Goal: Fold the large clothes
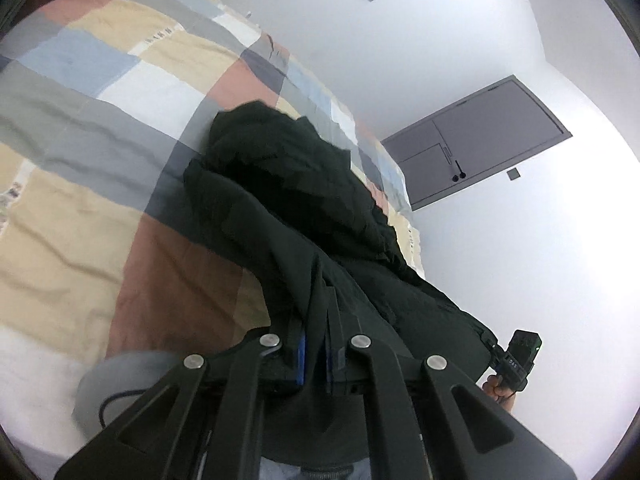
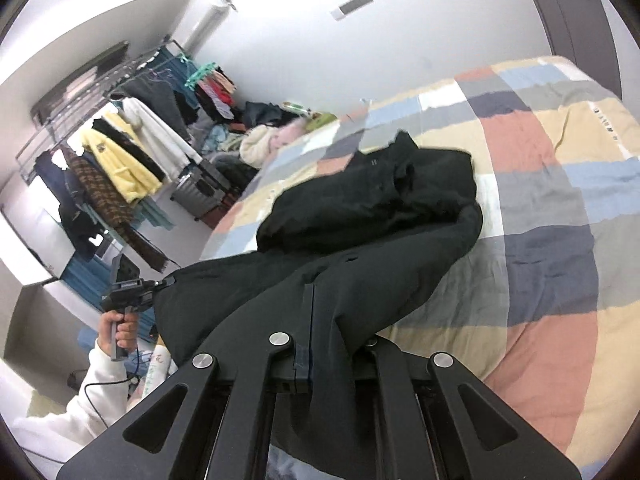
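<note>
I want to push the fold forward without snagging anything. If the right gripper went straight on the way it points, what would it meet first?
The right gripper is shut on the black garment, so its own bunched cloth lies directly ahead, draped down onto the patchwork bedspread. Beyond that, probably the bedspread itself; depth is hard to judge.

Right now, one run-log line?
step: lift | left gripper: shut on black garment | right gripper: shut on black garment | far end: on patchwork bedspread

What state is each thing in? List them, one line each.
Left gripper: shut on the black garment.
Right gripper: shut on the black garment.
Black garment: near edge lifted between both grippers, far part bunched on the bed.
Checked bedspread: spread over the bed, lightly wrinkled.
Clothes rack: hung full of clothes.
Grey door: closed.
</note>
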Motion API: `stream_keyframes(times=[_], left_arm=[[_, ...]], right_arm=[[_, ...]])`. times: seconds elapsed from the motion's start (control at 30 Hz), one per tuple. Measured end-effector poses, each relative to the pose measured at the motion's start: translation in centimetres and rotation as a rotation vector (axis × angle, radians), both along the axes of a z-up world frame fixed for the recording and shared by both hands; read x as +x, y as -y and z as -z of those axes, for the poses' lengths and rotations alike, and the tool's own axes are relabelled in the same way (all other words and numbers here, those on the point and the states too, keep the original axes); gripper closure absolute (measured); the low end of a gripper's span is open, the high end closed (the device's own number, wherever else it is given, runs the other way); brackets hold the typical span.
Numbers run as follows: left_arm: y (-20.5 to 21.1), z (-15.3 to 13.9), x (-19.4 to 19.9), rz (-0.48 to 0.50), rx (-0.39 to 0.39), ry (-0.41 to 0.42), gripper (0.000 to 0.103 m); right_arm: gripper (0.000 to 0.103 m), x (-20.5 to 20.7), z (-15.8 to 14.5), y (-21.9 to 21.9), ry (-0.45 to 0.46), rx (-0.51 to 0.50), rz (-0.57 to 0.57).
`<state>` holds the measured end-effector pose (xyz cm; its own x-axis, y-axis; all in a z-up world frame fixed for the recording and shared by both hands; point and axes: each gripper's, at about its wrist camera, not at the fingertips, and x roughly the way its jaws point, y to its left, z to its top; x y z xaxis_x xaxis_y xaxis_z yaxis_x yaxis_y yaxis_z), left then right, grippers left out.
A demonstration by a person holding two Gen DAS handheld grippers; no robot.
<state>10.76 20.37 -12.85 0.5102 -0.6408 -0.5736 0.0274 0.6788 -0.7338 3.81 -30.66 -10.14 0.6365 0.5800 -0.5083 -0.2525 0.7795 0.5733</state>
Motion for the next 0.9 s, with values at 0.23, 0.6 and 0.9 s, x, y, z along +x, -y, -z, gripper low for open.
stream_keyframes(times=[0.23, 0.6, 0.9], left_arm=[[-0.8, -4.1, -6.8, 0.021, 0.021, 0.029, 0.100], [-0.3, -7.2, -8.0, -0.017, 0.044, 0.029, 0.100], [-0.4, -6.8, 1.9, -0.109, 0.041, -0.030, 0.098]], right_arm=[[0.100, -6.7, -2.3, -1.1, 0.041, 0.016, 0.025], [0.100, -9.4, -5.1, -0.5, 0.051, 0.043, 0.060], [0.100, 0.2, -4.6, 2.2, -0.019, 0.132, 0.157]])
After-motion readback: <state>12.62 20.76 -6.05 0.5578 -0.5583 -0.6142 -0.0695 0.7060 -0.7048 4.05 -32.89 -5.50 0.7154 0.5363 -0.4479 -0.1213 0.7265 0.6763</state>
